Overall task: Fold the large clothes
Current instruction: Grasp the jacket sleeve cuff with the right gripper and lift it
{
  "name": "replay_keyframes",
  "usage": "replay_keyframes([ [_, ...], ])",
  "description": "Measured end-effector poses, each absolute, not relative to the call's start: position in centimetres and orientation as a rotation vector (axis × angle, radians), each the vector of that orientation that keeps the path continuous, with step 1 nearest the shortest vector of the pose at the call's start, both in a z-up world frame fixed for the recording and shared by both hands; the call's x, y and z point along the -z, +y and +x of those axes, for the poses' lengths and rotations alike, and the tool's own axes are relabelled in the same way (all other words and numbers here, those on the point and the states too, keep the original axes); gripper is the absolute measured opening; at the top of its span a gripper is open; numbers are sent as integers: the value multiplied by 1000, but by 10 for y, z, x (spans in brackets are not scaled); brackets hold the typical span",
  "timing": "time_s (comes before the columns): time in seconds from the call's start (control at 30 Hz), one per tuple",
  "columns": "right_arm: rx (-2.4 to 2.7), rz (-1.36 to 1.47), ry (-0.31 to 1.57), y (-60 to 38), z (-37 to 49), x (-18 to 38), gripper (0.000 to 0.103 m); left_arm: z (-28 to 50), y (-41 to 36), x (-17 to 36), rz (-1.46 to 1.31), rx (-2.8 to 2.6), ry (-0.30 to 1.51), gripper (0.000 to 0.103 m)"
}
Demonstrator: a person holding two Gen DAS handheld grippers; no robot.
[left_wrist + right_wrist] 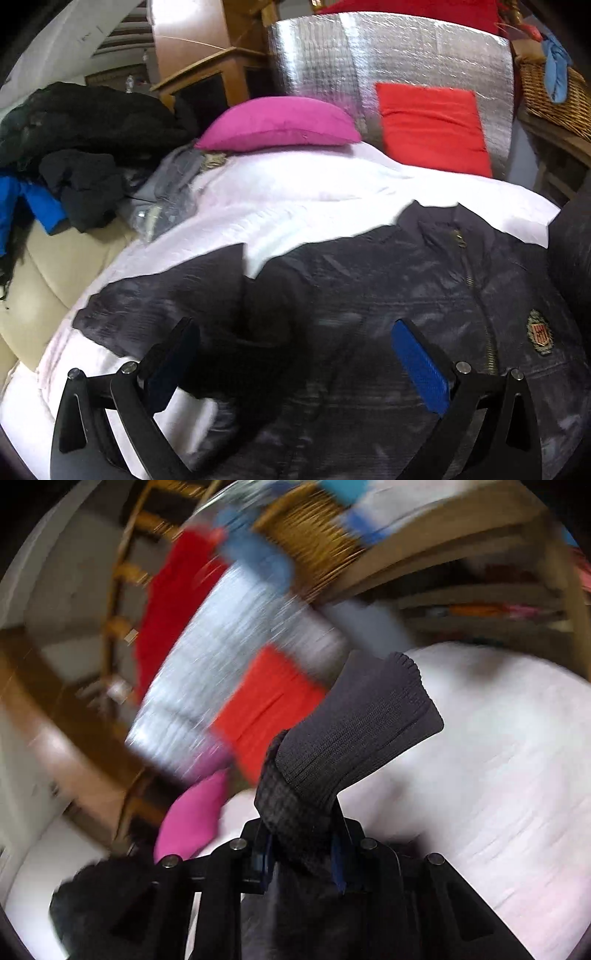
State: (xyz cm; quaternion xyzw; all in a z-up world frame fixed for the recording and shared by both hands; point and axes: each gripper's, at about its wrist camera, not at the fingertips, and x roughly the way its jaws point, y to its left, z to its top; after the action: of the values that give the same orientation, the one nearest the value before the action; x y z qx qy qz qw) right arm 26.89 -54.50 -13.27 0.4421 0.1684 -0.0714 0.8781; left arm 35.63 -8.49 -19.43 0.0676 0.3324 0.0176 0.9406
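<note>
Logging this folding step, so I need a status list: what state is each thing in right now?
Dark jacket: spread flat on the white sheet, zipped.
Ribbed cuff: lifted, pinched.
Left hand-held gripper: open above the jacket.
Right hand-held gripper: shut on the cuff.
Pink pillow: lying on the sheet.

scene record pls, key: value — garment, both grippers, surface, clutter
garment: dark zip jacket, spread front-up, crest badge on chest
left gripper: open, above jacket, holding nothing
right gripper: shut on ribbed cuff
surface: white sheet
clutter: pink pillow, red cushion, dark clothes pile, wicker basket
</note>
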Motion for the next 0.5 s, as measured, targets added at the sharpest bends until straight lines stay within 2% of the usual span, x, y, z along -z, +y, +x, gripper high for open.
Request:
replay_keyframes([
  [0.17, -52, 859, 530, -435, 293, 150, 26, 356, -49, 185, 71, -90, 671, 103],
  [0.33, -188, 823, 733, -357, 311, 191, 34, 356, -23, 185, 29, -131, 675, 103],
  [0.37, -213, 815, 779, -350, 316, 202, 44, 356, -20, 186, 27, -131, 680, 103],
  [0.4, -233, 809, 809, -347, 320, 209, 65, 356, -17, 187, 24, -128, 687, 103],
  [0.43, -258, 805, 839, -341, 322, 215, 71, 357, -17, 188, 22, -125, 693, 103],
  [0.5, -291, 795, 872, -332, 321, 222, 73, 358, -17, 190, 18, -118, 705, 103],
])
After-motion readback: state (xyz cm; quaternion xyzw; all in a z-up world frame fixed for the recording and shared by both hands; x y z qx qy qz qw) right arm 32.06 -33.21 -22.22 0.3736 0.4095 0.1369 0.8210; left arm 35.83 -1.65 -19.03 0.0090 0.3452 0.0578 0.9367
